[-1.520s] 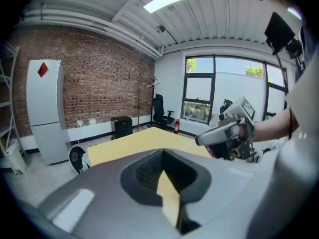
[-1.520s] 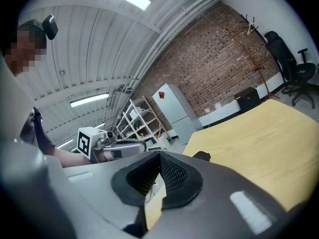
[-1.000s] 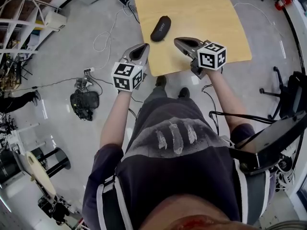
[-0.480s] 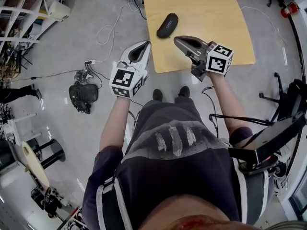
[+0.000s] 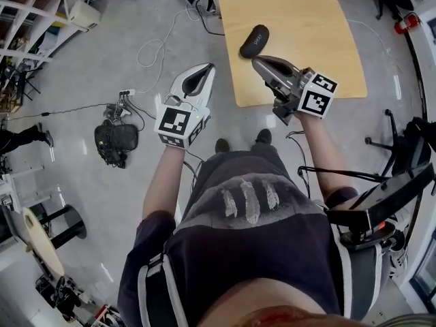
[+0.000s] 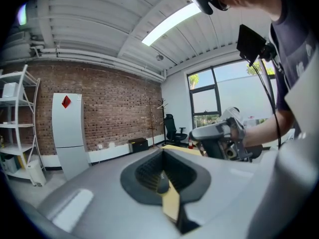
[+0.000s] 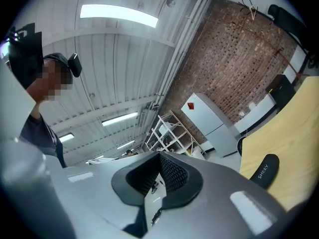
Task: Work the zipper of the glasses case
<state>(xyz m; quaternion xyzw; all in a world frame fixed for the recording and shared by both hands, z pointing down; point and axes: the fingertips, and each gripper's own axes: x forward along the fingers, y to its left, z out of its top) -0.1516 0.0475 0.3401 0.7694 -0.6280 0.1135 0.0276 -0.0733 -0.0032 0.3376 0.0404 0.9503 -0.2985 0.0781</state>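
We hold the left grey gripper (image 5: 206, 69) clenched, empty | right grey gripper (image 5: 257, 62) clenched, empty | black oval glasses case (image 5: 253, 41) lies on light wooden table (image 5: 310, 39), near our right gripper's tip, untouched

Black glasses case (image 5: 253, 41) lies on the wooden counter (image 5: 320, 39). Right gripper (image 5: 259, 62) hangs just short of it; left gripper (image 5: 203, 72) hangs over the floor (image 5: 102, 60), beside the counter.

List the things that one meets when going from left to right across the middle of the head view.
black bag on the floor → left gripper → right gripper → black office chair
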